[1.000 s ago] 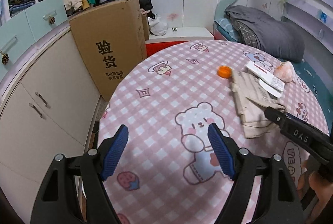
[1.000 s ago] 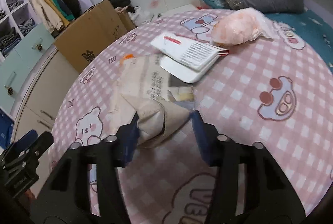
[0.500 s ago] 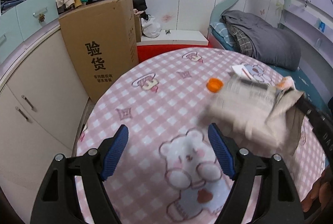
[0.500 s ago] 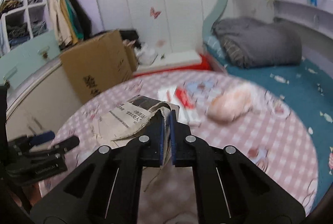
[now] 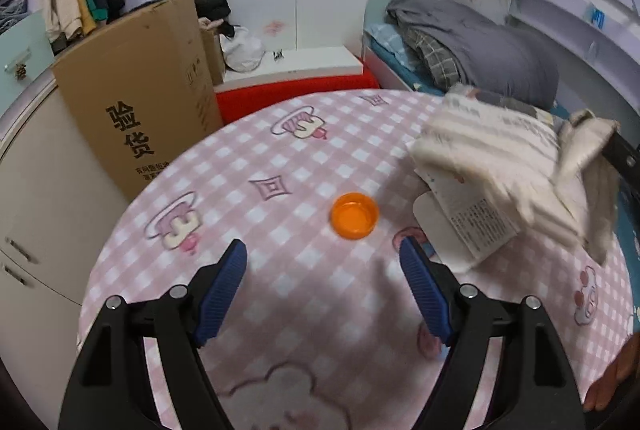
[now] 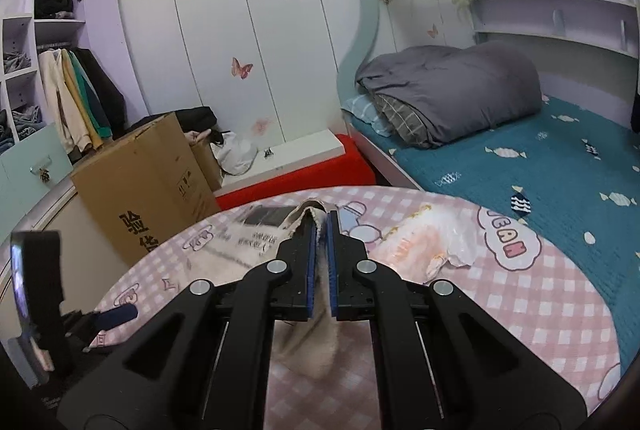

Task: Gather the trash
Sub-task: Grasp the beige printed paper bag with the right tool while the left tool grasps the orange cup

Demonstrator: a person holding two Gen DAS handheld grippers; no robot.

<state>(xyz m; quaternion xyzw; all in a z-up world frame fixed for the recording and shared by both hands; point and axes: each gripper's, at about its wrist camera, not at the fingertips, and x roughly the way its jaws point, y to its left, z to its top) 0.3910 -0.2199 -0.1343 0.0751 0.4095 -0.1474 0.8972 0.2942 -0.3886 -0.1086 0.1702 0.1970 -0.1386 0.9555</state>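
Observation:
My right gripper [image 6: 319, 221] is shut on a fold of a crumpled beige paper bag [image 6: 310, 346], which hangs clear of the round pink-checked table [image 6: 520, 302]. The left wrist view shows the same bag [image 5: 492, 150] lifted at the right, blurred. An orange bottle cap [image 5: 354, 215] lies open side up on the cloth, just beyond my left gripper [image 5: 322, 250], which stands open and holds nothing. A white printed leaflet [image 5: 468, 218] lies right of the cap. A crumpled pink plastic bag [image 6: 424, 242] sits on the table right of the right gripper.
A tall cardboard box [image 5: 140, 102] stands on the floor past the table's far left edge. A red-and-white step [image 5: 296, 82] lies behind the table. A bed with a grey duvet [image 6: 452, 90] fills the right side. A hand [image 5: 612, 382] shows at the lower right.
My right gripper has shut on the beige bag and raised it off the table. My left gripper has moved forward across the cloth, so the orange cap now lies just ahead of its fingers.

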